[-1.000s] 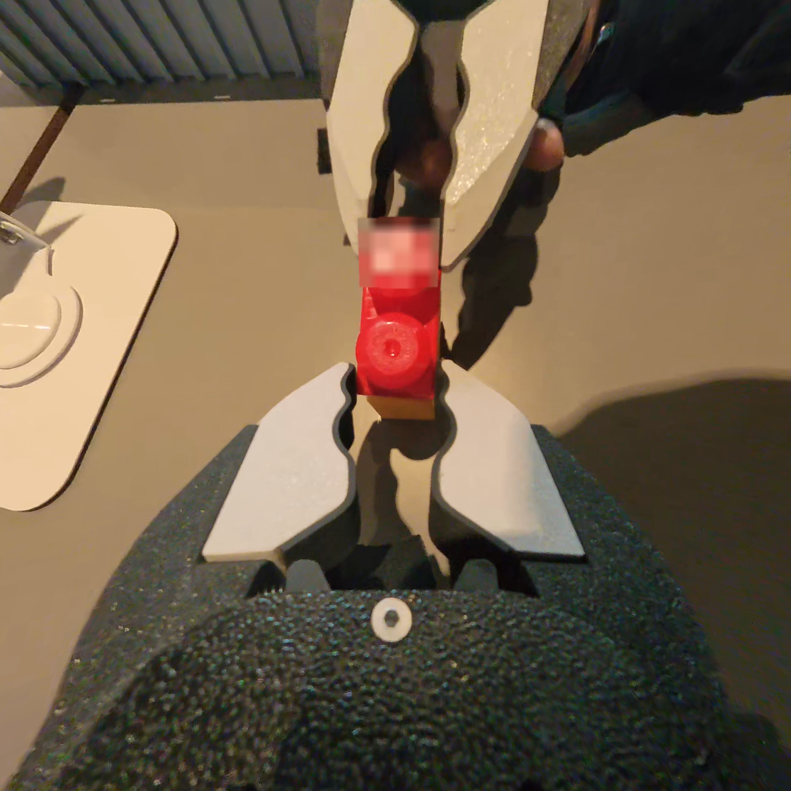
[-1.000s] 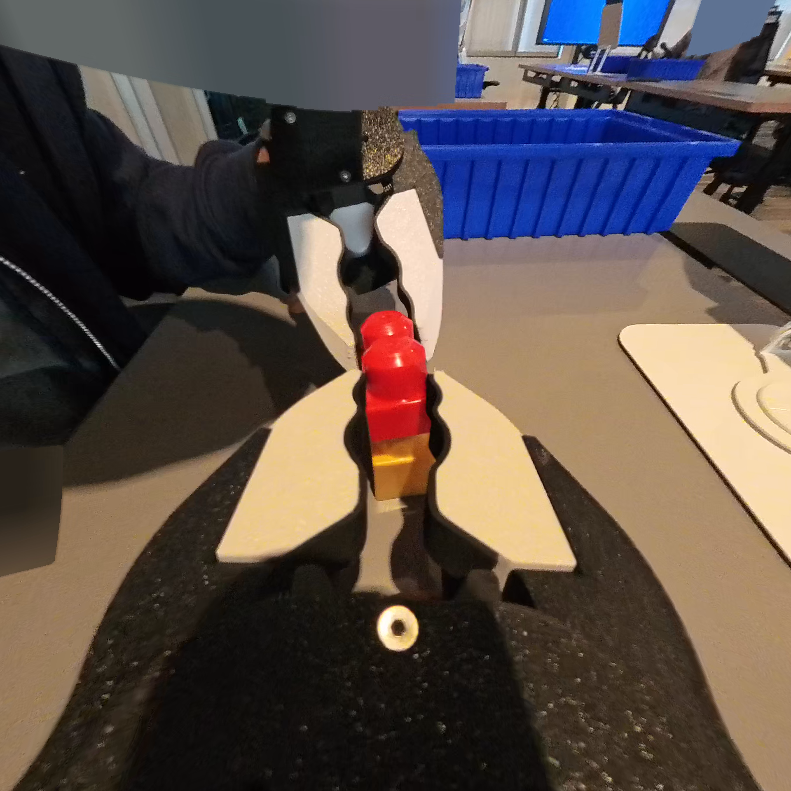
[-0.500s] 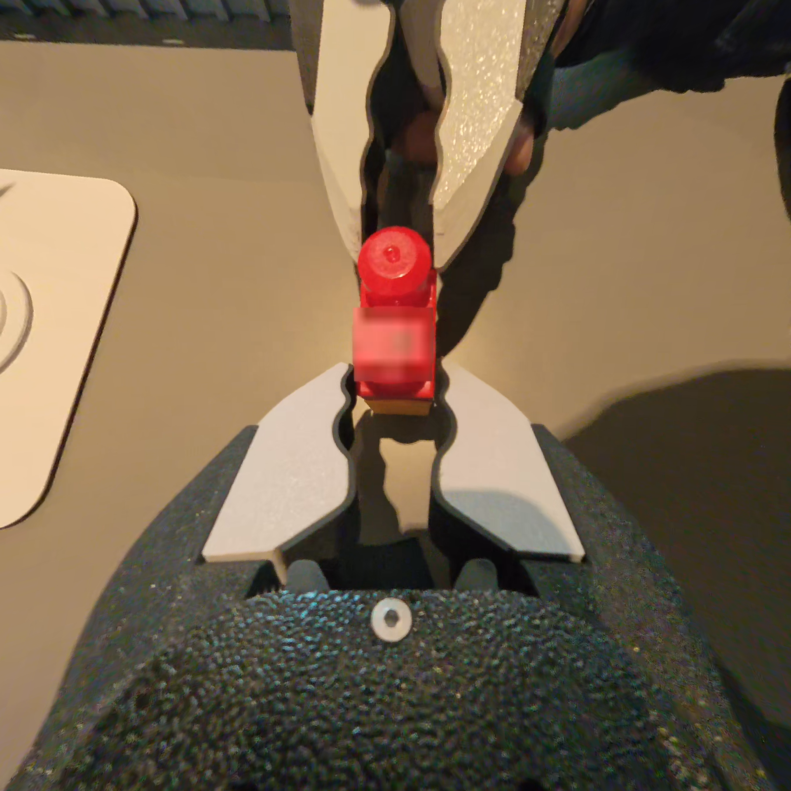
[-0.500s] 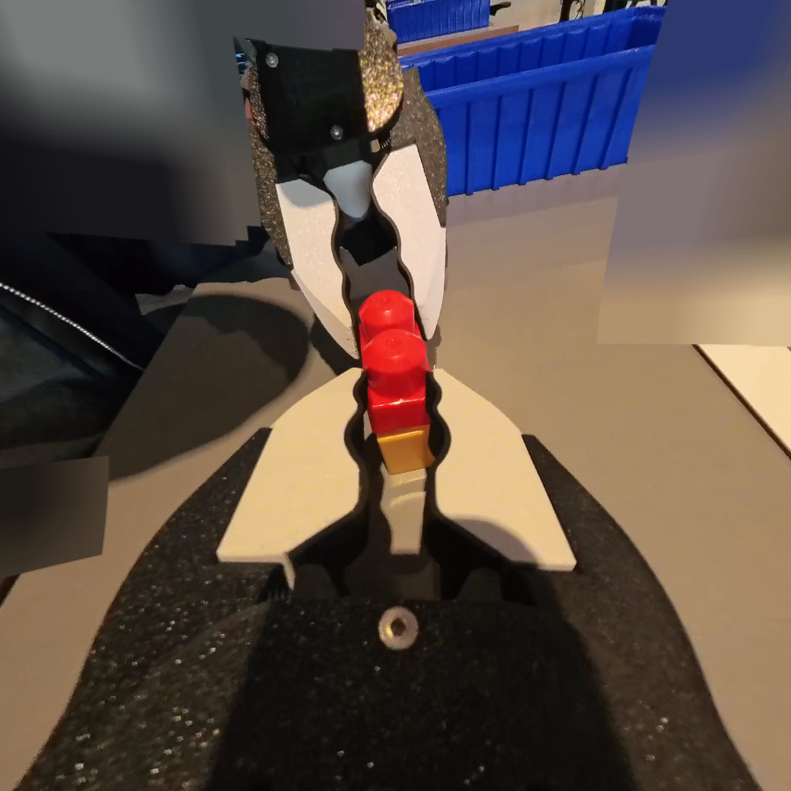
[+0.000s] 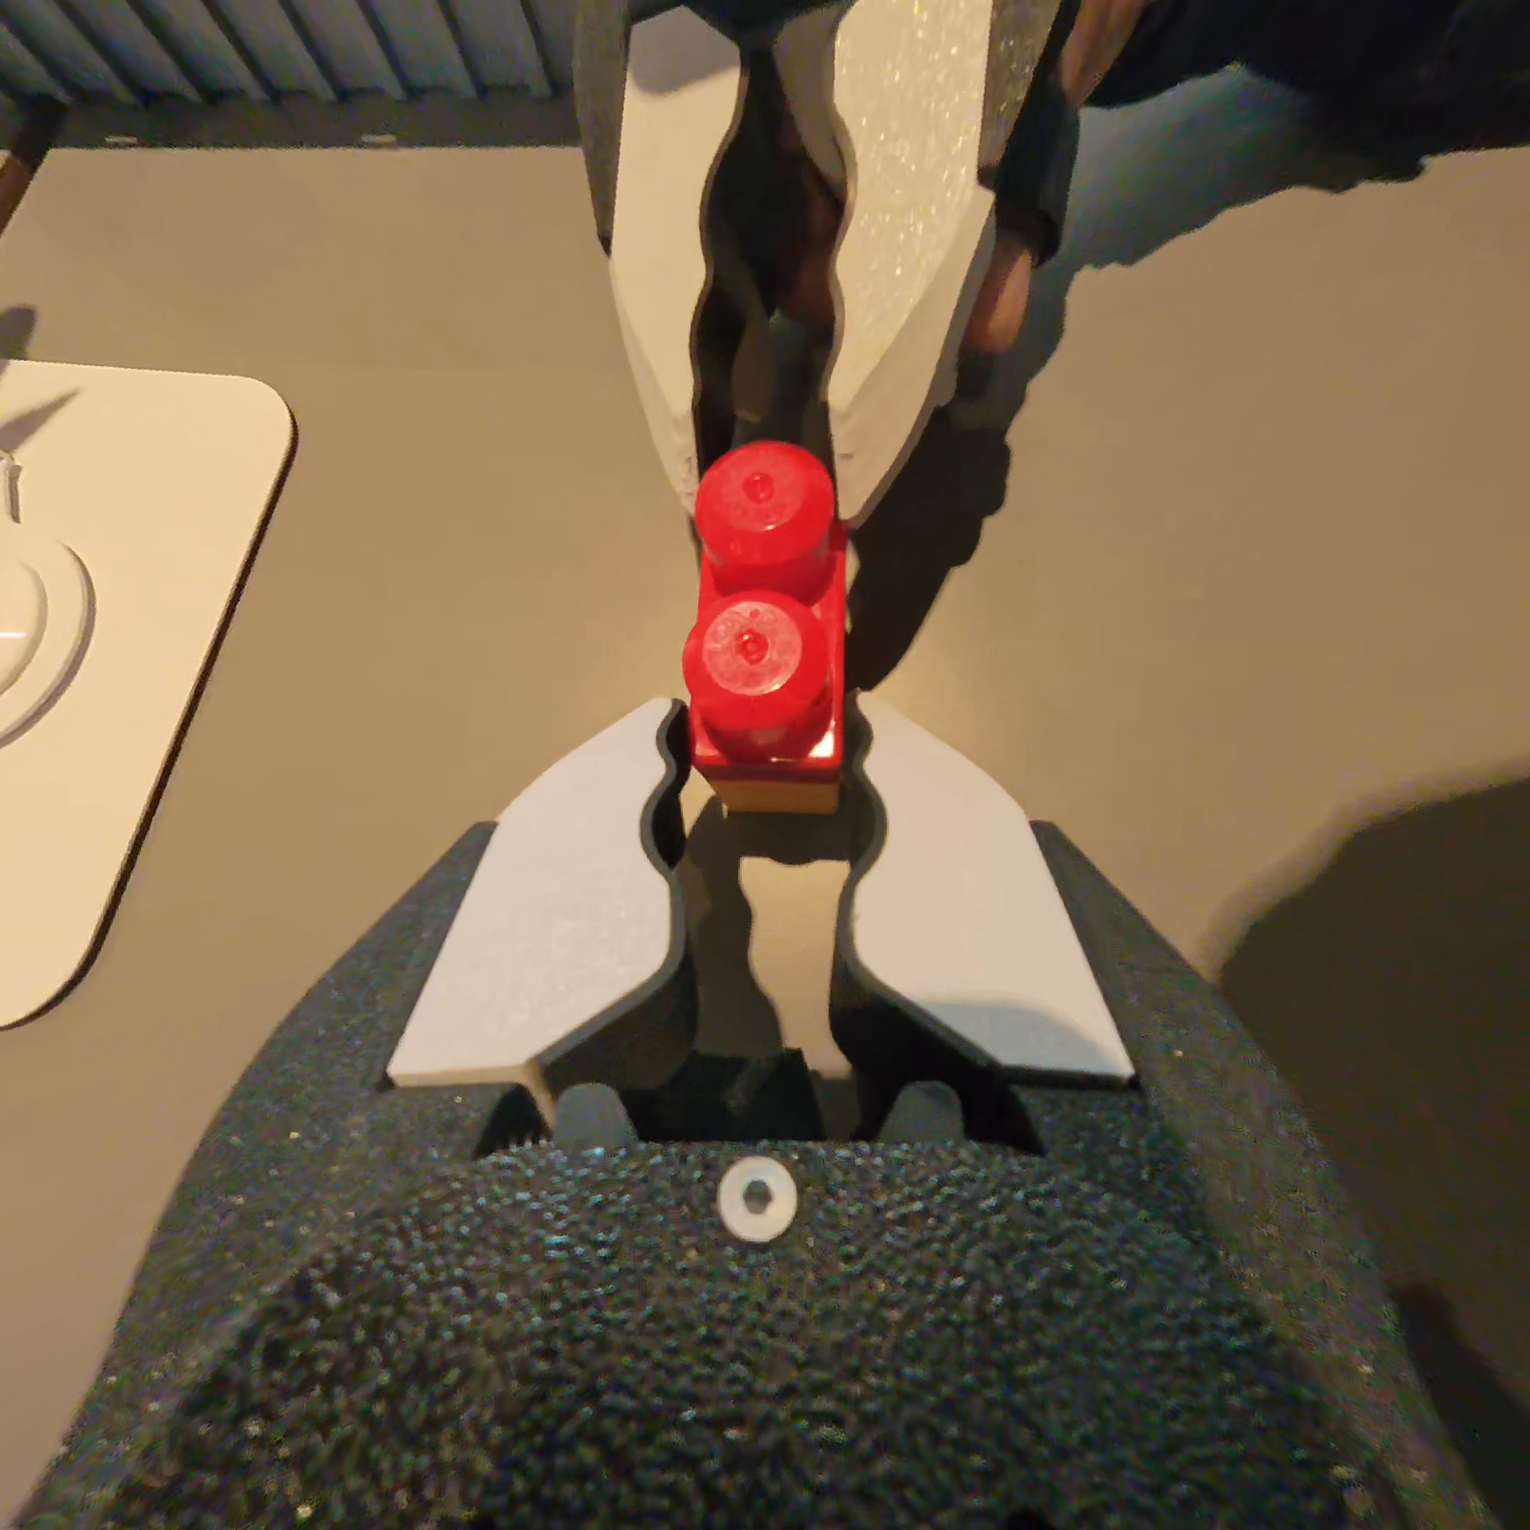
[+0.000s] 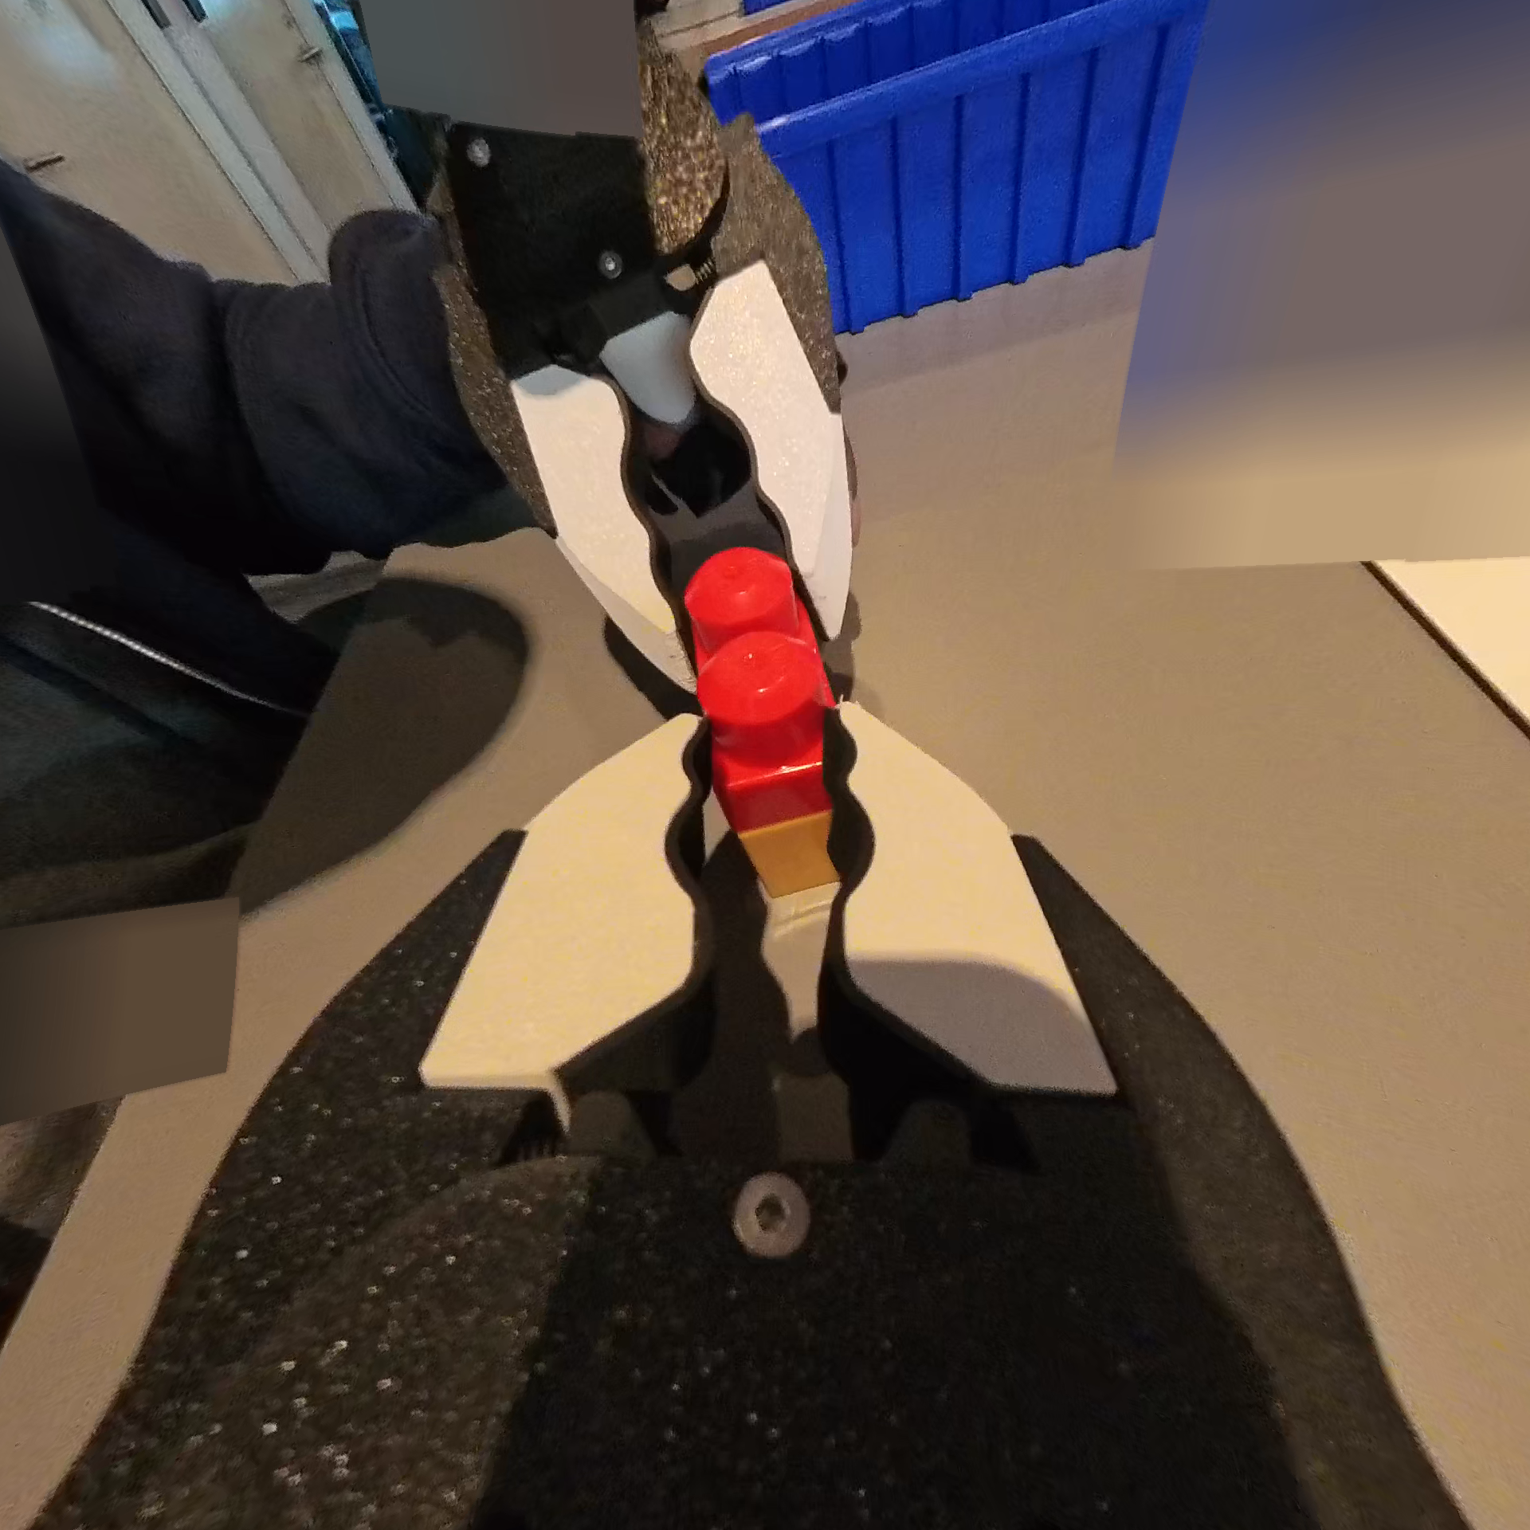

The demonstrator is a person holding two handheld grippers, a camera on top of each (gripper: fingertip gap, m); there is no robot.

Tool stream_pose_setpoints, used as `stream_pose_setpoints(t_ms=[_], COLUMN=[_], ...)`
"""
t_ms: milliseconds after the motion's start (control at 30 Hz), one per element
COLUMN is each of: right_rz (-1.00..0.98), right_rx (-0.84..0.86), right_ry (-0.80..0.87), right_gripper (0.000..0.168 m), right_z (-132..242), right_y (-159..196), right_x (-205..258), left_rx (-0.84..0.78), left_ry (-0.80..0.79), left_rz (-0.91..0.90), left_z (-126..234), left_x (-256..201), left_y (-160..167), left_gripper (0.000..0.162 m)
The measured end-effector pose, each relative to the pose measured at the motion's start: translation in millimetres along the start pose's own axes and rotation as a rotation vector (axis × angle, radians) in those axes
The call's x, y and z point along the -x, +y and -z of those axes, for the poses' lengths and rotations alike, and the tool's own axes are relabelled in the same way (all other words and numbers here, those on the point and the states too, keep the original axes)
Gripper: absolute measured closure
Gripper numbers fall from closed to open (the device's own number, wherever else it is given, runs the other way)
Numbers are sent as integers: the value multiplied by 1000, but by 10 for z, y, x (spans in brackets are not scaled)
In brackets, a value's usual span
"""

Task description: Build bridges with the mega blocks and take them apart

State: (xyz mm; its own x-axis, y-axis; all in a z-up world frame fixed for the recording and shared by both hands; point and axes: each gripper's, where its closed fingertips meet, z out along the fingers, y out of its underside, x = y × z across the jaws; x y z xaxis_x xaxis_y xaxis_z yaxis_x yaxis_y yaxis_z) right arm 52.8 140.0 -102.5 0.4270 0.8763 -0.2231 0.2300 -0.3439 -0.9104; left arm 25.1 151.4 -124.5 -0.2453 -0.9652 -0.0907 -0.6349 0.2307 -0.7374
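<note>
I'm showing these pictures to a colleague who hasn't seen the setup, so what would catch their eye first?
The bright red block with two round studs, stacked on a yellow block, sits dead centre. It is pinched from opposite ends by the left hand-held gripper and the right hand-held gripper over the bare table. Behind, a big blue bin stands out at the table's far edge.

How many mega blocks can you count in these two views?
2. A red block sits on a yellow block, gripped from opposite ends by the left gripper and right gripper. Others may be hidden.
</note>
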Motion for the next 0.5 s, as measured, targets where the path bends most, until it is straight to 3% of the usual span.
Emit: stream_pose_setpoints(t_ms=[300, 500], right_rz=[4, 44], right_rx=[-32, -130], right_ry=[-1, 24], right_gripper=[142, 141], right_z=[9, 113], right_y=[-25, -115], right_x=[0, 14], left_rx=[-195, -199], left_ry=[17, -4], left_rz=[15, 2], left_z=[-3, 1], left_x=[3, 38], left_y=[-55, -45], left_gripper=[127, 127])
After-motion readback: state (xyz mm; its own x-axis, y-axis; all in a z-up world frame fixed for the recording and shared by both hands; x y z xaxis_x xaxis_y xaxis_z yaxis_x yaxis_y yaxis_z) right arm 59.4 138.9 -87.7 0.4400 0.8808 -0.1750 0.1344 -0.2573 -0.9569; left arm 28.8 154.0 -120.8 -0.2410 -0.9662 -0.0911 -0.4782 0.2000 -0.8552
